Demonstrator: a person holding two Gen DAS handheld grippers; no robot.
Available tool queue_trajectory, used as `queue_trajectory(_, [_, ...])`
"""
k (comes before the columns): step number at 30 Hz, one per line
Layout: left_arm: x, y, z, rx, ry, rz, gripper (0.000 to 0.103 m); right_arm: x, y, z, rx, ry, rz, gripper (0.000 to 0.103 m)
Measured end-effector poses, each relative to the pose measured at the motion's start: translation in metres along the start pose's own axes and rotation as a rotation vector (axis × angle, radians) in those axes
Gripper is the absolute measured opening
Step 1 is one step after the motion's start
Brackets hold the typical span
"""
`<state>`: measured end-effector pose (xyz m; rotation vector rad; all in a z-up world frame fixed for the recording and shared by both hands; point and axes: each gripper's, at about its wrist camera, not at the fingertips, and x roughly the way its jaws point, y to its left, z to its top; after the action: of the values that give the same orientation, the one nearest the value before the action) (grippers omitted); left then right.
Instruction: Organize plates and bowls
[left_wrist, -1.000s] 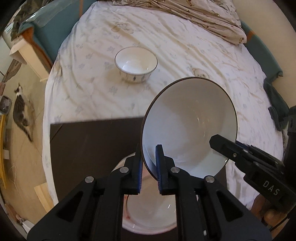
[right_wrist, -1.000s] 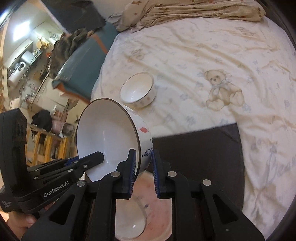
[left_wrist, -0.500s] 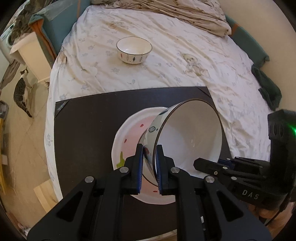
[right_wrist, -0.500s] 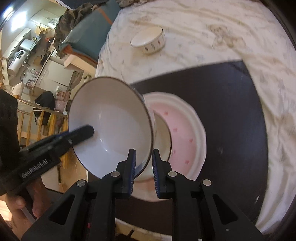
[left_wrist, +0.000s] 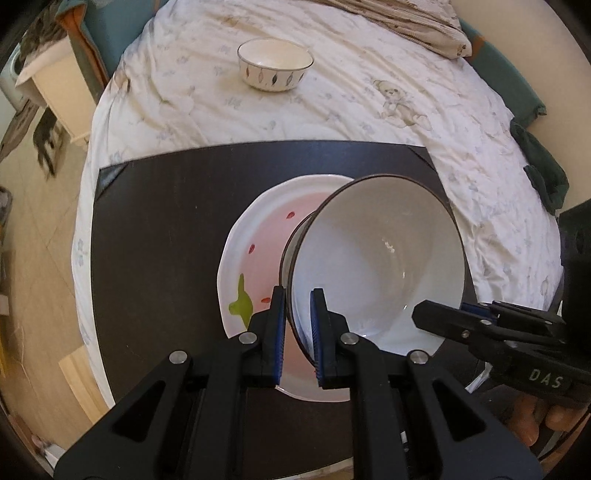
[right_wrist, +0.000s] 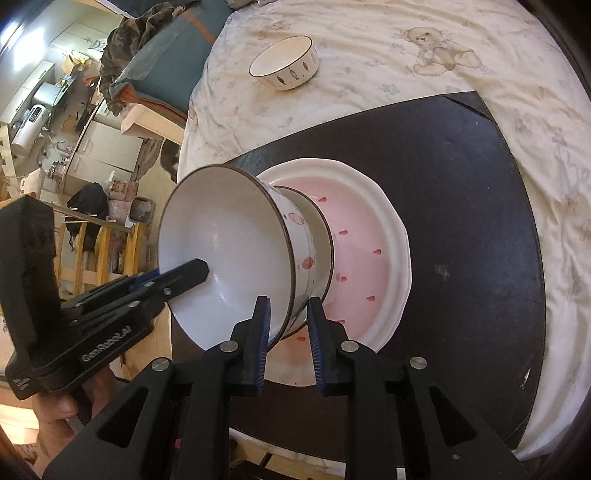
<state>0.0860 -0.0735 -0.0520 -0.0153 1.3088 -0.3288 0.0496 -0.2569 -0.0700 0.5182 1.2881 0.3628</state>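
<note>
So, quick notes on getting this bowl nested without a clunk.

left claw (left_wrist: 298, 321): bottom centre of the left wrist view, pinched narrow on the near rim of the big bowl (left_wrist: 380, 258), one blue pad inside and one outside. Keep this grip until the bowl sits flat.

big bowl: middle of the frame, tilted so its mouth faces the camera, base tucked into the bowl underneath (right_wrist: 320, 251). Looks nearly seated to me, not level yet.

pink plate (left_wrist: 258, 236): left of centre, under both bowls, lying on the dark board (left_wrist: 159, 236) on the bed (left_wrist: 369, 110).

right claw (right_wrist: 286, 325): bottom centre of the right wrist view, jaws opening, the big bowl's rim between them with a gap showing on the right pad (right_wrist: 314, 328). I'd finish opening slowly, then back straight off so the pads don't drag the rim.

next bit: tip the bowl level with the left claw, let go only once it rests evenly in the lower one.

small bowl (right_wrist: 284, 68): upper middle, alone on the bed, well apart from the stack. Probably next in line.

watch out: a tilted release could make the bowl rock or slide off the stack.
</note>
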Motion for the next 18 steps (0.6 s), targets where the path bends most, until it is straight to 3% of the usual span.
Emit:
queue_trajectory(12, [0.0, 0.008, 0.0, -0.033, 0.019, -0.044, 0.013, 0.004, -0.012, 0.008, 0.097, 0.038, 0.062, 0.026])
queue_trajectory(16, [-0.006, 0.006, 0.001, -0.032, 0.0, -0.045, 0.013, 0.001, -0.011, 0.009, 0.103, 0.053, 0.091, 0.041])
queue_trajectory(18, [-0.01, 0.008, 0.002, -0.042, -0.02, -0.048, 0.013, -0.002, -0.007, 0.01, 0.082, 0.044, 0.086, 0.042])
